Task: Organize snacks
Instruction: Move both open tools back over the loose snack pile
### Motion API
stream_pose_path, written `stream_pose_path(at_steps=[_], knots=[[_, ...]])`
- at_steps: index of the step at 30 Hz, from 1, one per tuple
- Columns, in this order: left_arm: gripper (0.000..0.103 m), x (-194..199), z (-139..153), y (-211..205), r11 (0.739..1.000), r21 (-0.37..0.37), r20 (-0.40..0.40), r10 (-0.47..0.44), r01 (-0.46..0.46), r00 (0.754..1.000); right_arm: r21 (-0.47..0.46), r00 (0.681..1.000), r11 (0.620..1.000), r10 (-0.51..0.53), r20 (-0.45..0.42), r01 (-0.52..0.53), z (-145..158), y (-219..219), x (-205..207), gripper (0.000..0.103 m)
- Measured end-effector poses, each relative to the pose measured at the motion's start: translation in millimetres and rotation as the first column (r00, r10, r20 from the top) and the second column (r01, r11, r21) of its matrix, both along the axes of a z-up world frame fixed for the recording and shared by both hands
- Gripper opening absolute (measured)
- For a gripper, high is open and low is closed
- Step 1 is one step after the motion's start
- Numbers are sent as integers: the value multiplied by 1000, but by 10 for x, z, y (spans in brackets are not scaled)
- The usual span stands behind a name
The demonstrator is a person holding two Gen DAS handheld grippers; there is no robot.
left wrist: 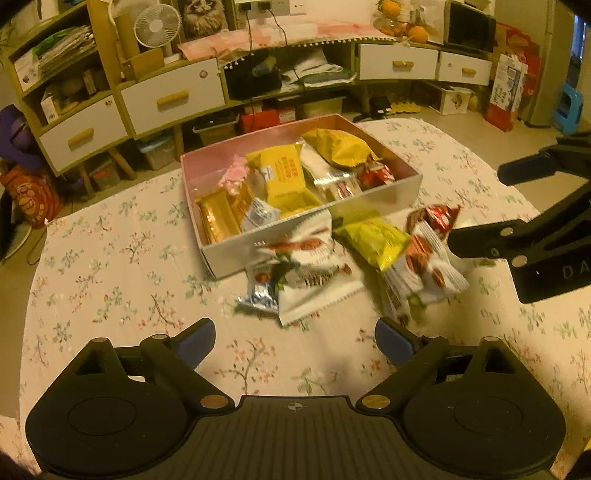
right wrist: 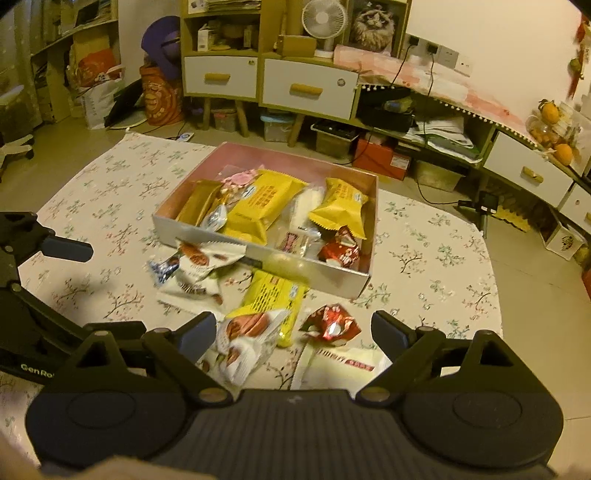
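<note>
— Snacks loose on the floral cloth (right wrist: 436,258), heaped just in front of the box (right wrist: 258,254). Nearest the right gripper (right wrist: 293,334): a red foil candy (right wrist: 330,326), a white almond packet (right wrist: 240,343), a white pouch (right wrist: 343,365) low between the spread fingers.

— Right gripper spread wide, gripping nothing?

— Yes. Same for the left gripper (left wrist: 295,341): gaping, empty, hovering short of a blue-and-white sachet (left wrist: 260,290) and a large white packet (left wrist: 314,280).

— Handling?

— Probably light, crinkly, slick film. Likely to slide or buckle under a flat pinch. Best taken by a crimped end seal or across a narrow edge, gently enough to spare anything brittle inside.

— Farther on?

— A yellow packet (right wrist: 275,302) touching the box's near wall. Beyond, inside the box: gold bars (right wrist: 197,203), a yellow pack (right wrist: 262,203), a yellow bag (right wrist: 340,205), another red candy (right wrist: 341,251). Already fairly full; room seemingly left at the pink far wall.

— Behind that?

— Cabinets with white drawers (right wrist: 308,88), a small fan (right wrist: 325,18).
</note>
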State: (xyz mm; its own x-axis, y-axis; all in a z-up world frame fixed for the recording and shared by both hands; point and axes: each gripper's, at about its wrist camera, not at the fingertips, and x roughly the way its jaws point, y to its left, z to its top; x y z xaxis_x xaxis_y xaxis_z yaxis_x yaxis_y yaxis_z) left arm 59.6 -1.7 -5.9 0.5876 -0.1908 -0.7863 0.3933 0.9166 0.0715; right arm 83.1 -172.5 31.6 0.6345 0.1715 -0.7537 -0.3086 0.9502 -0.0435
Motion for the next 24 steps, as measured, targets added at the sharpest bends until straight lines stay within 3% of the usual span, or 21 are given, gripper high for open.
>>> stream_pose_path(at_steps=[16,24], knots=[[95,-194,-366,65,998,30,-31,-49,50,998,-46,997,998,30,-67,-33,-376,-189,-211,93],[95,-133,-444,-92,999,-23,-50,-43,42,998,-52,996,999,-10,-86,5,-472,-413,-174,93]])
